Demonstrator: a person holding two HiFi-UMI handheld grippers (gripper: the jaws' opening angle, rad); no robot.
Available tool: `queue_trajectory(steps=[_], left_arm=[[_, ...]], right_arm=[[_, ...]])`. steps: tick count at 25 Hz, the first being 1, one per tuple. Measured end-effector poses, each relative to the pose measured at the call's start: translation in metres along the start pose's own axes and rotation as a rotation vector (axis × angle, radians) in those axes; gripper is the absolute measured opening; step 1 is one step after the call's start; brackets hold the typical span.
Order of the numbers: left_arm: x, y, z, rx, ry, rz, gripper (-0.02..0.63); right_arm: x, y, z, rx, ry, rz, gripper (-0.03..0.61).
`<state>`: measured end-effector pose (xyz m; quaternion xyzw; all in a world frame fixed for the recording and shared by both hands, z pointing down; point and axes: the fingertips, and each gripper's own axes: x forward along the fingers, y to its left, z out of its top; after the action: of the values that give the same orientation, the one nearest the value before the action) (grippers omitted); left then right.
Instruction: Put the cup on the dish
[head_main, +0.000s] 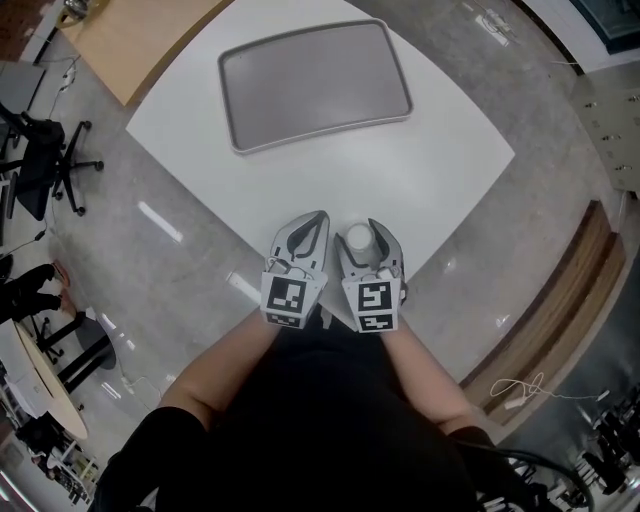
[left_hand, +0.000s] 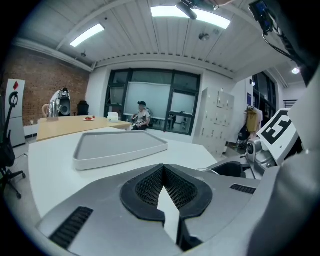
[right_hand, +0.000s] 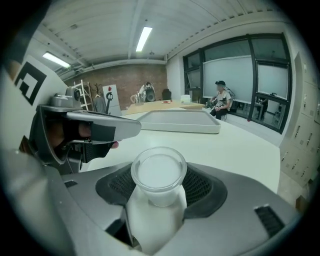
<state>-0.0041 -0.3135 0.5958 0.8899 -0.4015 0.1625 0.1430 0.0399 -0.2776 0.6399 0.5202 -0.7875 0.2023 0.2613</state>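
The right tool (head_main: 361, 227) stood spread around the upright white cup (right_hand: 158, 175) at the near edge of the surface (head_main: 440, 170), well apart from the grey dish (head_main: 315, 85). The left tool (head_main: 320, 217) (just beside it) was pressed together.

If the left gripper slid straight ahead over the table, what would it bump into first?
Most likely the near edge of the grey tray. The left gripper points at it across bare white table, though depth is hard to judge.
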Motion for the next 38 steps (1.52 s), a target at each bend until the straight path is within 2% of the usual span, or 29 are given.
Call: queue_trajectory(steps=[5,9,17,25,31,38], left_arm=[[-0.001,0.002,0.003,-0.010,-0.011,0.015,0.008],[-0.011,-0.001,0.017,-0.013,-0.034,0.024,0.008],[-0.044,-0.008,0.066,0.015,-0.087,0.042,0.008],[-0.057,-0.014,0.122,0.044,-0.155,0.053,0.008],[-0.053,-0.014,0.138,0.042,-0.168,0.049,0.008],[-0.026,0.009,0.140,0.047,-0.147,0.057,0.008]], right_arm=[[-0.002,-0.006,0.002,0.016,-0.024,-0.008,0.255],[-0.021,-0.008,0.019,0.024,-0.051,-0.022,0.255],[-0.069,0.006,0.081,-0.020,-0.114,-0.021,0.255],[-0.103,0.001,0.143,-0.042,-0.170,-0.017,0.255],[-0.098,-0.007,0.163,-0.047,-0.176,-0.011,0.255],[-0.062,-0.032,0.179,-0.041,-0.157,0.000,0.255]])
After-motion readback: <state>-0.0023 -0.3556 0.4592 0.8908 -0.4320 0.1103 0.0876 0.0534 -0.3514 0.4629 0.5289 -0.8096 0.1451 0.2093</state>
